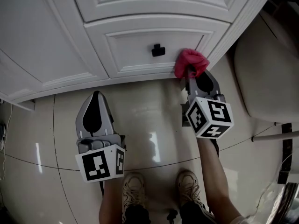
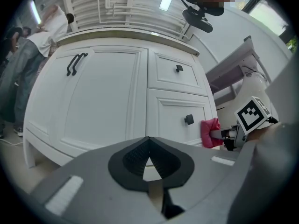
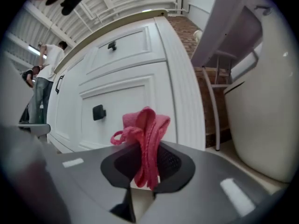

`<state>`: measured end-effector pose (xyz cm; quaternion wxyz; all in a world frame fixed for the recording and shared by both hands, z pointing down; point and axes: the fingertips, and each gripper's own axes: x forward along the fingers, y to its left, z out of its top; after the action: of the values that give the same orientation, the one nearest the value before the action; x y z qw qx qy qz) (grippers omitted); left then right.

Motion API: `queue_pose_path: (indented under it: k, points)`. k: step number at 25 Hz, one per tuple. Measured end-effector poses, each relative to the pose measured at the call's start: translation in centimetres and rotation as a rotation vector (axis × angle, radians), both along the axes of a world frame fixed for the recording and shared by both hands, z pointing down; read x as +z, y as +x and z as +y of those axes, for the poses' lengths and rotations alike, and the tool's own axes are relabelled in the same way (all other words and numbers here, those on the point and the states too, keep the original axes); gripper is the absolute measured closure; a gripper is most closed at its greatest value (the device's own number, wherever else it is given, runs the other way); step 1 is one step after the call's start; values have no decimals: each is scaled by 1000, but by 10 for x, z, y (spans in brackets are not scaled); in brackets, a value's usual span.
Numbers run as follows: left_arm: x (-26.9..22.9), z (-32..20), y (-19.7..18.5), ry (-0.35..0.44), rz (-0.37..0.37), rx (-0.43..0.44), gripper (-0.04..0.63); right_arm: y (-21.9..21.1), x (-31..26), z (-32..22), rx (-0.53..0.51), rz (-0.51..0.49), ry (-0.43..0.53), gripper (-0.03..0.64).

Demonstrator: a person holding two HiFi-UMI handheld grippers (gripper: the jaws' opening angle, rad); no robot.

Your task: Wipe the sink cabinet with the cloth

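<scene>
The white sink cabinet [image 1: 140, 41] fills the top of the head view. A bunched pink cloth [image 1: 190, 62] is pressed at the lower right corner of its bottom drawer, right of the black knob [image 1: 158, 50]. My right gripper [image 1: 191, 74] is shut on the cloth [image 3: 145, 139], which sticks up between its jaws. My left gripper [image 1: 95, 97] hangs lower left over the floor, shut with nothing in it, its tips [image 2: 148, 146] pointing at the cabinet [image 2: 107, 101]. The cloth [image 2: 210, 132] and the right gripper show at the right of the left gripper view.
A white toilet [image 1: 266, 78] stands right of the cabinet, close to my right arm. Glossy floor tiles [image 1: 149, 125] lie below, with the person's shoes [image 1: 135, 190] at the bottom. Black door handles [image 2: 74, 63] sit on the cabinet's left doors. A person [image 2: 28, 55] stands far left.
</scene>
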<state>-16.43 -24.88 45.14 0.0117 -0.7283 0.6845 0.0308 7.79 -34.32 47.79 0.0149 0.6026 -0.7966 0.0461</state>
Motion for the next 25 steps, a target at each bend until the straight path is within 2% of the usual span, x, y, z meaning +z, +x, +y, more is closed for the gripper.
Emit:
queue_pose_path:
  k: [3,4,9,13,16,18,21,23,25]
  points:
    - [2,-1,25,-3,-15,57,581,20,2,1,16,155,34,554]
    - [2,-2,33,-3,-20,77,581,26,4,1,28,174,32,554]
    - [5,-6,66,-1,-44,152,581,53,13,1,93,105,-13,555]
    - [-10,-9,77,-8,-54,184,581,49,-11,25,82,-40,-5,555]
    - [-60,0,83,16,-72,214,581,31,-55,56,45,-110,-9,555]
    - [-112,15,97,75,-94,266,581,20,-99,81,14,-166,-8,555]
    - [-195,53,125,161,-171,347,581,13,-177,129,-4,-211,32,555]
    - [-232,79,132,132,-176,343,580,6,-225,162,-24,-234,58,555]
    - [-263,102,127,92,-120,299,580,-1,-265,192,-52,-234,72,555]
